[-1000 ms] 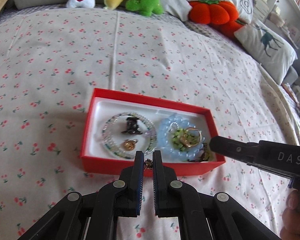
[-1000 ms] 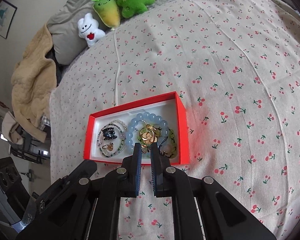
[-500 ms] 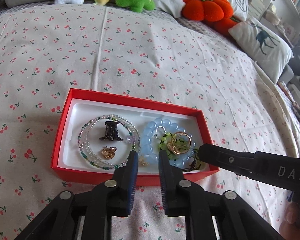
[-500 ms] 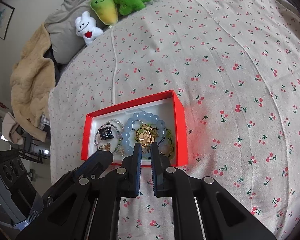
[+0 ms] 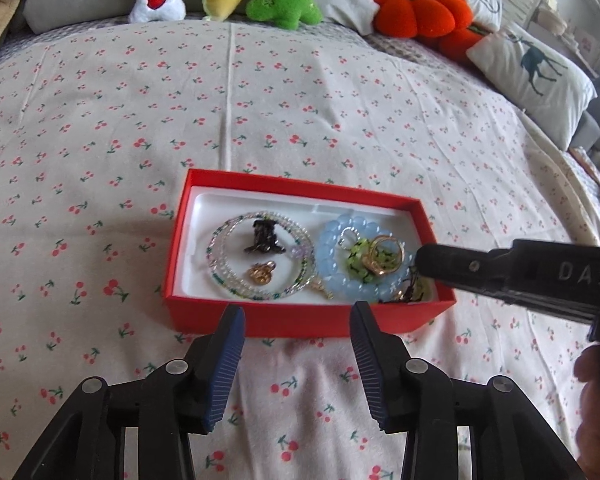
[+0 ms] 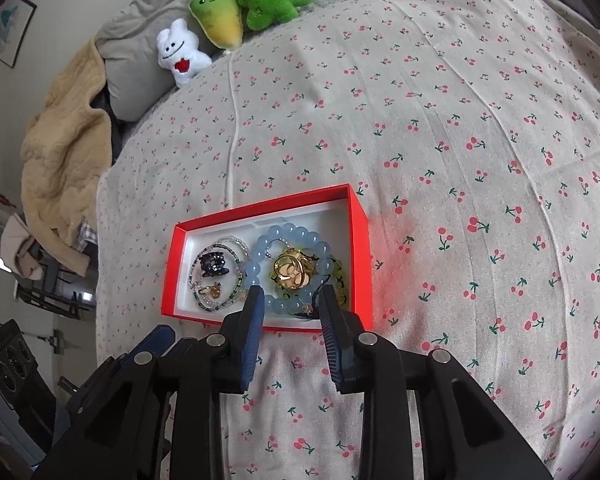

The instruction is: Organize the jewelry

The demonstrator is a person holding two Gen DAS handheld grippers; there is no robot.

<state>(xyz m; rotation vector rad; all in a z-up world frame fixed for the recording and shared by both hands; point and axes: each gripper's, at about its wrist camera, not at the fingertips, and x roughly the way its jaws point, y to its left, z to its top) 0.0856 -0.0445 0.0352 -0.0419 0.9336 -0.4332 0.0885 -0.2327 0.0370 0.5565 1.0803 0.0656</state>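
Left gripper [image 5: 297, 314], clenched a second ago, is opening with nothing between its jaws, just short of the box [image 5: 260, 322] near wall, as is the right gripper [image 6: 290, 296] over the blue bracelet [image 6: 260, 258] at the box's right end, bare bed [image 5: 300, 92] beyond.

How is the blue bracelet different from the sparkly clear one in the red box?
The blue bracelet has big, round, milky beads; the clear bracelet has tiny glassy ones with green bits. The blue one rings a gold ring and green pieces; the clear one rings a dark clip and a gold charm. Both lie flat, side by side, in the red box.
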